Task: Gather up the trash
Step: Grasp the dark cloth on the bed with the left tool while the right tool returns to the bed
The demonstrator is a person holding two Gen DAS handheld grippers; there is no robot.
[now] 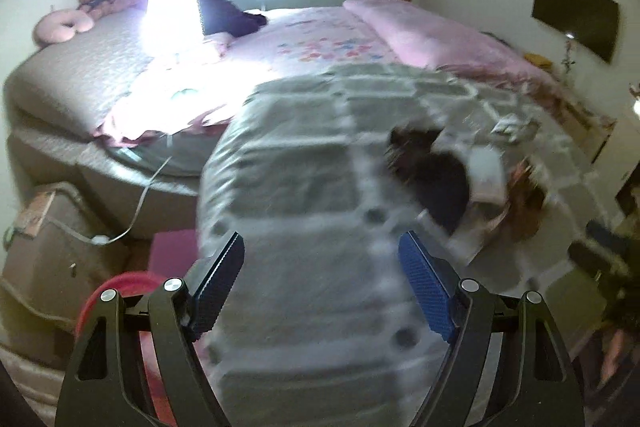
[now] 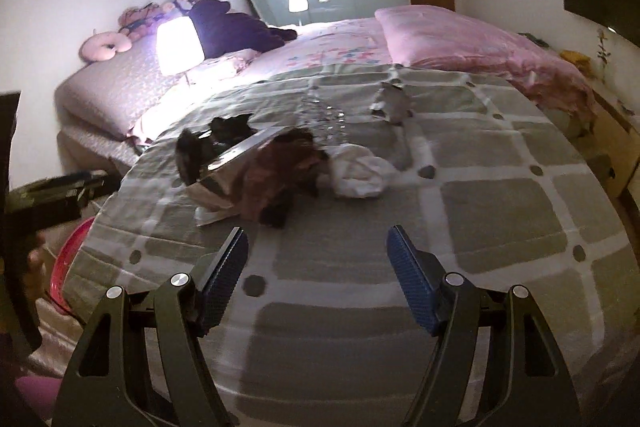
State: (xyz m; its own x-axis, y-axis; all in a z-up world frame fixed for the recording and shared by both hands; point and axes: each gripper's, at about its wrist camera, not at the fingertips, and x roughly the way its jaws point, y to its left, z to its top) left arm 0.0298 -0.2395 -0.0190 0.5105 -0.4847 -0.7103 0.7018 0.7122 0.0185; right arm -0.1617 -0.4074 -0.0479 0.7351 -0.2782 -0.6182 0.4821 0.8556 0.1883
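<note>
Both the left tongs (image 1: 321,255) and right tongs (image 2: 317,250) gape wide and empty above the checked quilt (image 2: 480,195), short of the trash pile (image 2: 280,167)

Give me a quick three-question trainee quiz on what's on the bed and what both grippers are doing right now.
1. True or false: the right gripper is clamped on a wrapper.
2. What lies nearest the crumpled white paper? A) brown wrapper B) pink pillow C) lit lamp
3. What colour is the basin beside the checked quilt?

Key: 1 false, both it and the left gripper are open and empty; 2 A; 3 red.
</note>
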